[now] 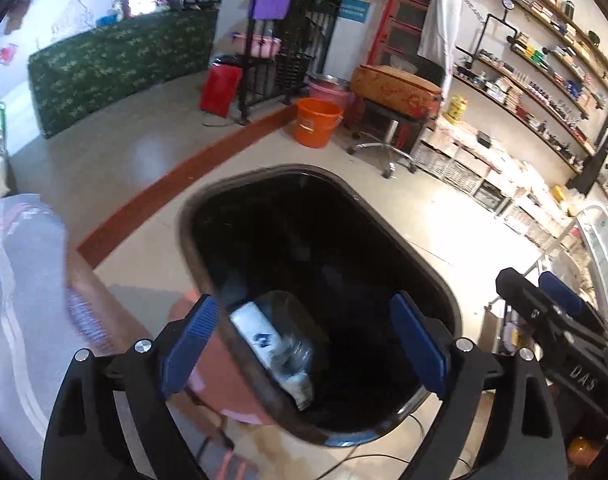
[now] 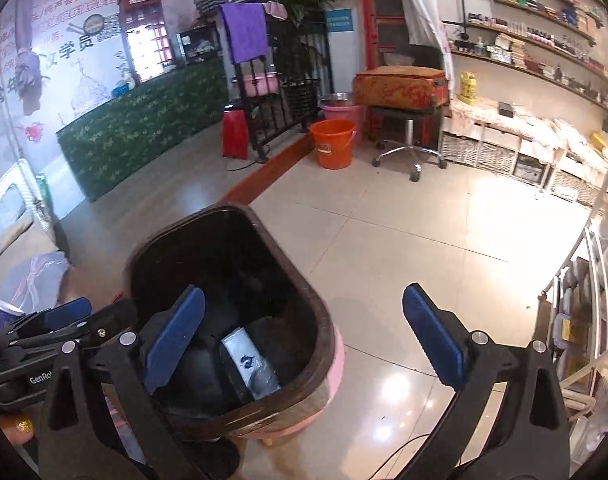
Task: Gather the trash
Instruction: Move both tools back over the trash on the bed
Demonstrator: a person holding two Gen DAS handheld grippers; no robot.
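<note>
We are holding both grippers over the dark bin [image 1: 324,280]. Left gripper [image 1: 304,348] is standing wide, nothing between its pads; right gripper [image 2: 304,340] is likewise wide and empty. 1 white wrapper [image 1: 271,352] is lying inside the bin. Risk: we are hovering near the rim, so a careless withdrawal could clip and tip it.

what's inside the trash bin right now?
In the trash bin, lined with dark plastic: one white packet with a blue logo and clear crumpled wrap, lying near the bottom. The rest of the bottom is too dark to read; the near wall hides part of it.
</note>
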